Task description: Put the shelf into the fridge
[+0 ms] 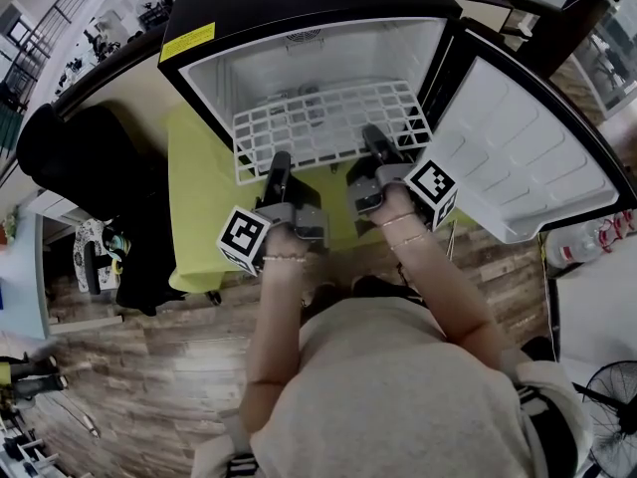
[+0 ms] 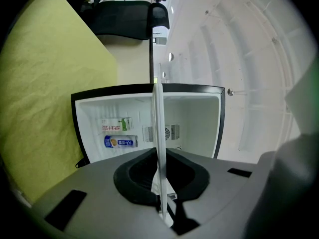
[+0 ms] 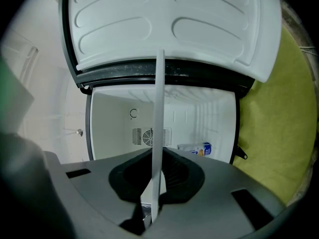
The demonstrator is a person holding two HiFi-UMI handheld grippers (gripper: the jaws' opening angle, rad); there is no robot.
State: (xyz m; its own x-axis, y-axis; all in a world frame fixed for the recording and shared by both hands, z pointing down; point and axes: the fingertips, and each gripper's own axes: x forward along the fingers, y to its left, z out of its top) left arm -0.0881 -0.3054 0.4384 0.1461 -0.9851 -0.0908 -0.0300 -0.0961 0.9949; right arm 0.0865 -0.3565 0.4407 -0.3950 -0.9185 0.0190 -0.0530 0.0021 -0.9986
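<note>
**A:** Black-cased fridge at the far side, standing open, its door swung out to the right. Where is the shelf?

**B:** The white wire shelf lies level in the fridge's mouth. Its far edge looks to be inside, and its near edge juts out toward the person.

**A:** How will it handle?

**B:** Light and stiff, I'd judge, since it is a rigid grid. Thin coated wire could slip or twist in a narrow pinch, though. Hold the near rim at two spread points, as it is held now.

**A:** And the jaws?

**B:** The left gripper and the right gripper each pinch that near rim, with their pads pressed on the wire. A can lies inside the fridge, and I cannot tell whether it is in the shelf's way.
</note>
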